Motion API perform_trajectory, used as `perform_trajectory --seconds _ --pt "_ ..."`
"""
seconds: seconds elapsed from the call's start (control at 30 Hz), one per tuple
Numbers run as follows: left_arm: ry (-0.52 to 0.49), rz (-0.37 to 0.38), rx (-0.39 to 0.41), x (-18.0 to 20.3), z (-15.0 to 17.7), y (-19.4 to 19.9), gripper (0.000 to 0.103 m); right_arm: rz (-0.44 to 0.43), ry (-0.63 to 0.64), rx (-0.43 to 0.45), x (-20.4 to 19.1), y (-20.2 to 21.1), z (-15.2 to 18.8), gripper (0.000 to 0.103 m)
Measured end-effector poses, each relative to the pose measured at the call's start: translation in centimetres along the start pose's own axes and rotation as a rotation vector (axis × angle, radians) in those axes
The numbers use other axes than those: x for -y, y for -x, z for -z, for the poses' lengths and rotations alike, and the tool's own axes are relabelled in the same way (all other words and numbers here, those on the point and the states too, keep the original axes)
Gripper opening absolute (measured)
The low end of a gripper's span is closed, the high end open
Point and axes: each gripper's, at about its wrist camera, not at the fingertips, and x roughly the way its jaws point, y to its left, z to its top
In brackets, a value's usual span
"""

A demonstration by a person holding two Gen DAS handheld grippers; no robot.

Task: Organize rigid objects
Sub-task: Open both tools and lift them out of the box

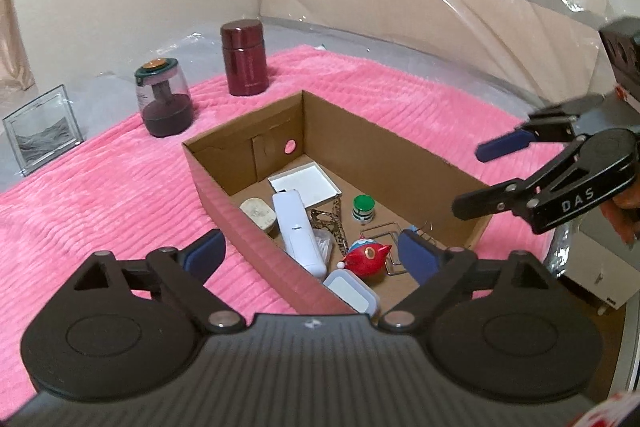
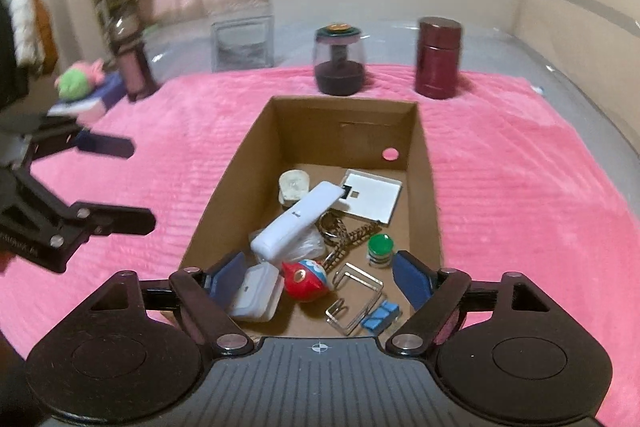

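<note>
Now hovering over the cardboard box [image 2: 224, 195], right gripper [image 2: 320, 281] with jaws spread and empty, left gripper [image 1: 312, 253] likewise apart and holding nothing. Sitting jumbled on the box floor: white remote [image 2: 298, 223], red toy [image 2: 306, 281], green-capped bottle [image 2: 380, 250], wire stand [image 2: 356, 301]. Risking, probably, snagging the wire stand or nudging neighbours when reaching in, everything lying so close together. Resting on a pink ribbed blanket [image 2: 520, 187]; maroon flask [image 2: 438, 57] and glass jar [image 2: 340, 61] standing beyond, beige wall behind.
</note>
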Motion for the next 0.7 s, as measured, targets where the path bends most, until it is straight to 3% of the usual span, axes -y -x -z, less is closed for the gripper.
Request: perform_trajectory --seconds 0.33,0.7 --pt "0.106 -0.066 0.102 0.6 2.5 3.8 0.101 -0.005 -0.235 0.099 0.9 3.8 3.1 0.081" --pt "0.33 -0.165 0.198 0.4 6.2 6.4 0.101 0.058 -0.434 0.268 0.2 7.3 8.1 0.081"
